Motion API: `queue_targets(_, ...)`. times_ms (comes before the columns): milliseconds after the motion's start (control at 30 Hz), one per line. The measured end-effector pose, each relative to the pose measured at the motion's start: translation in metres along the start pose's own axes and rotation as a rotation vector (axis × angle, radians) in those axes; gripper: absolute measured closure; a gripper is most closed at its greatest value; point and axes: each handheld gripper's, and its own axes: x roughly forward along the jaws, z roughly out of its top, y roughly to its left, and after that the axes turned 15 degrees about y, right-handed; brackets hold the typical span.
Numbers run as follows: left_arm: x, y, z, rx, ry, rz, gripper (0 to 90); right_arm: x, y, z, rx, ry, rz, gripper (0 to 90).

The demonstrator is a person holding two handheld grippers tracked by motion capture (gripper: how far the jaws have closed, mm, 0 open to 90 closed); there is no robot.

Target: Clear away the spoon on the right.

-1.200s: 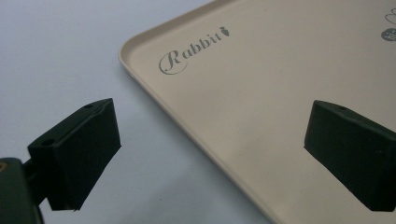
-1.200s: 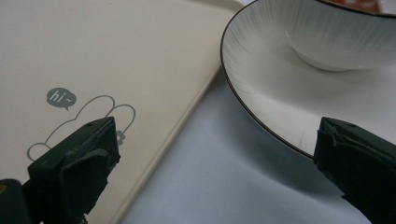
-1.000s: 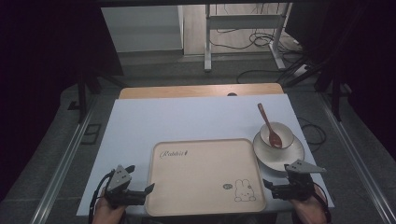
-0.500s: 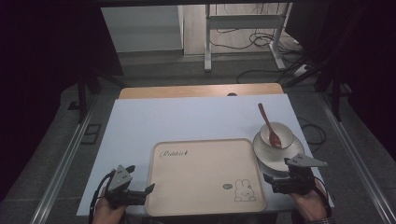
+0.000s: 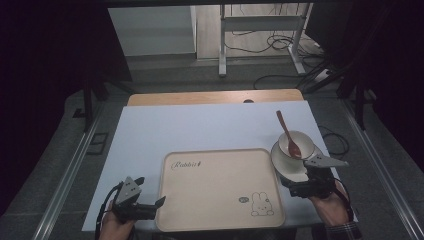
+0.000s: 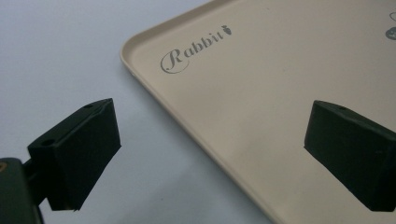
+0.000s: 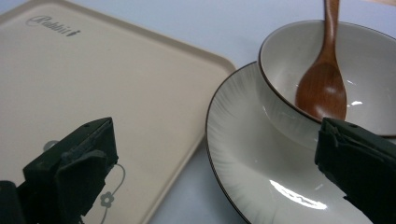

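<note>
Evidently, the right tool (image 5: 300,189) is held with jaws spread wide at the near rim of the plate (image 7: 243,154) beside the tray (image 5: 220,200), ready to grip it, while the left tool (image 5: 150,206), likewise released, straddles the tray's left edge on the tabletop (image 5: 200,130).

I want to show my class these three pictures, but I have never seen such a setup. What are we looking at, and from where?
A person at a white table holds two tools: the left hand-held gripper and the right hand-held gripper, both open and holding nothing. One picture looks down from above; the other two come from cameras riding on each tool, looking along its black jaws. On the table lie a beige tray printed with a rabbit, and a plate carrying a bowl with a wooden spoon.
</note>
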Motion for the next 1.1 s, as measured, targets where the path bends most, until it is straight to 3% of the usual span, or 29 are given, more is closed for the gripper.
queue_targets(133,0.0,0.0,0.0,0.001,0.001,0.001,3.3,0.0,-0.004,0.006,-0.009,-0.007,0.024,0.0)
queue_targets(567,0.0,0.0,0.0,0.001,0.001,0.002,3.3,0.003,-0.008,0.027,-0.043,-0.01,-0.005,0.0)
queue_targets(1100,0.0,0.0,0.0,0.002,0.0,0.002,3.3,0.012,-0.024,0.049,-0.006,-0.021,-0.001,0.0)
